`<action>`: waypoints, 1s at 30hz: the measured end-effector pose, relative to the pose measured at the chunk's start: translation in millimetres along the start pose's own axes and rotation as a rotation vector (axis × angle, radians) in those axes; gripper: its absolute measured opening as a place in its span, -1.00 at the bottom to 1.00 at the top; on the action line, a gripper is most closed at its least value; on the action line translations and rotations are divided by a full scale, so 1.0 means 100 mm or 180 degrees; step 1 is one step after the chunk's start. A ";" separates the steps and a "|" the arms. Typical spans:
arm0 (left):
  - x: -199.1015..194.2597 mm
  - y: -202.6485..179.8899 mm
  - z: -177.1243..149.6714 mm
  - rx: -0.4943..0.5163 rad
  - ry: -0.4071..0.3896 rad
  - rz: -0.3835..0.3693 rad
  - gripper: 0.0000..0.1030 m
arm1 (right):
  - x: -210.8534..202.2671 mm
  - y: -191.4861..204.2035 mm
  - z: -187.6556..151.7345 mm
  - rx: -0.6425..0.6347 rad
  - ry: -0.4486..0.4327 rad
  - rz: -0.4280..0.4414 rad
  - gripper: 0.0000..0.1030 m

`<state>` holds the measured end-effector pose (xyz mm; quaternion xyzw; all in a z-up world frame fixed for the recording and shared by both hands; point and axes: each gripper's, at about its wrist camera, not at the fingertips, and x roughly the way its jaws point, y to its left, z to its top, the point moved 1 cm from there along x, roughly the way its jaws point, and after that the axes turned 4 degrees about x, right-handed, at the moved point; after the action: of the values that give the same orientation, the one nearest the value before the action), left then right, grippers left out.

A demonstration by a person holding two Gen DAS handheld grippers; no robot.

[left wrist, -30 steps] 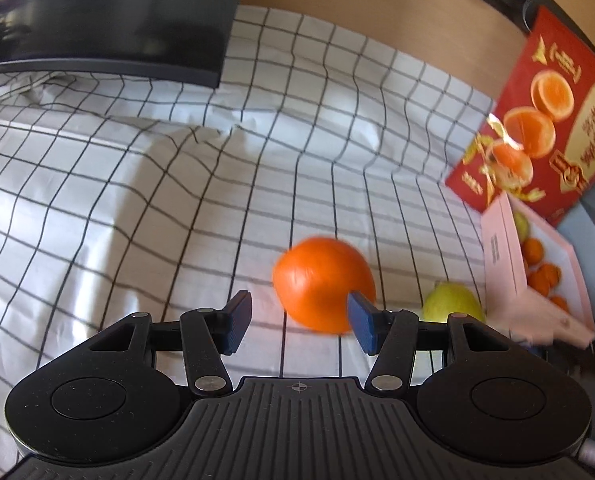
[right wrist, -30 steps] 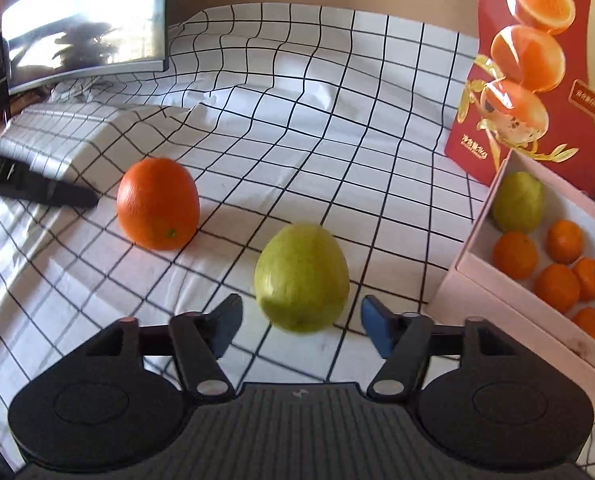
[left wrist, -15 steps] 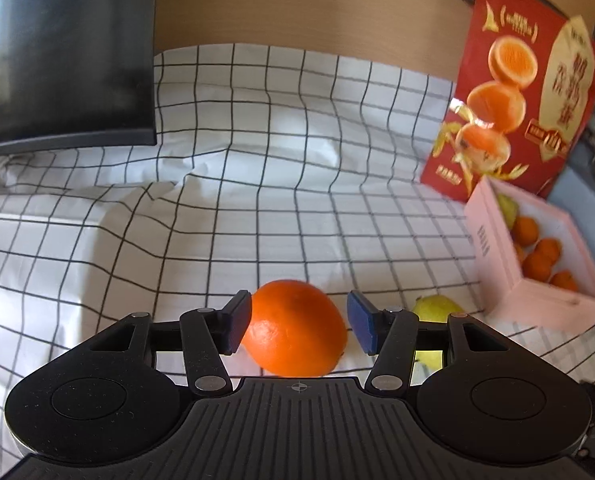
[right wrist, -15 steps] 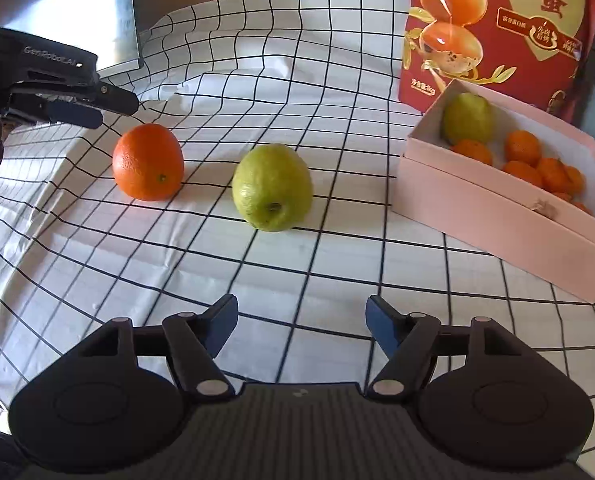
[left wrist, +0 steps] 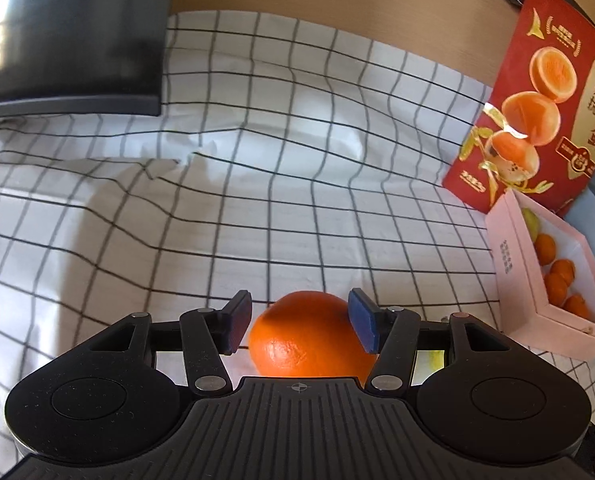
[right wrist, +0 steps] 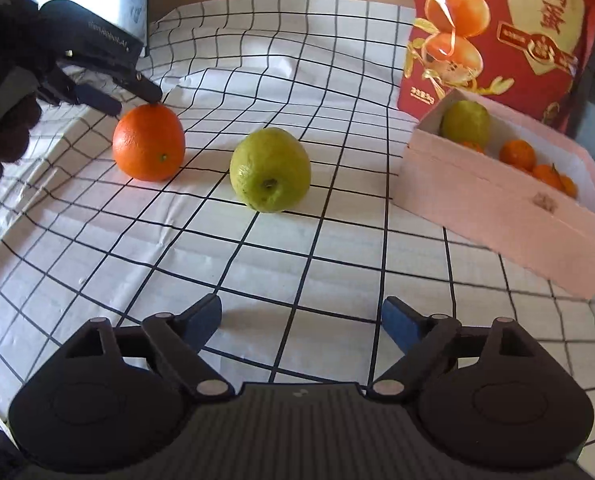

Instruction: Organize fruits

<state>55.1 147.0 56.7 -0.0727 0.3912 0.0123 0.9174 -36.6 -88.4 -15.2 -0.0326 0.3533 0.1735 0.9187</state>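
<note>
An orange (left wrist: 309, 336) lies on a checked cloth (left wrist: 257, 200) between the blue pads of the left gripper (left wrist: 300, 326), whose jaws have just been opening a little; a gap shows beside each pad. The right gripper (right wrist: 301, 322) (jaws just opening, spread wide, nothing between them) sits back from a green fruit (right wrist: 270, 170), which lies beside the orange. Toward the cloth's right edge, a pink box (right wrist: 497, 196) holds small oranges.
</note>
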 end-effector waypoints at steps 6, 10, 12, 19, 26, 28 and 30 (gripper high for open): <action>-0.07 0.00 -0.08 0.0122 0.0017 -0.0105 0.19 | 0.02 -0.01 -0.03 0.0056 -0.0076 -0.0054 0.89; -0.15 0.00 -0.17 0.0107 0.0077 -0.0263 0.19 | 0.03 0.00 -0.03 0.0055 -0.0073 -0.0062 0.93; -0.15 -0.01 -0.18 0.0123 0.0052 -0.0267 0.19 | 0.03 0.00 -0.03 0.0054 -0.0073 -0.0060 0.93; -0.06 0.06 -0.14 -0.0070 -0.0003 -0.0259 0.27 | 0.03 0.00 -0.03 0.0049 -0.0081 -0.0055 0.94; 0.03 0.13 -0.18 -0.0350 0.0057 -0.0330 0.60 | 0.03 0.01 -0.03 0.0017 -0.0007 0.0002 1.00; 0.05 0.11 -0.19 -0.0384 0.0110 -0.0399 0.60 | 0.02 0.02 -0.03 0.0011 0.0036 0.0014 1.00; 0.07 0.07 -0.20 -0.0380 0.0133 -0.0429 0.60 | 0.02 0.03 -0.02 0.0021 0.0079 0.0002 1.00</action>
<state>45.2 151.0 37.0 -0.1535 0.4030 -0.0276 0.9018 -37.3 -85.2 -17.5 -0.0315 0.3652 0.1721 0.9143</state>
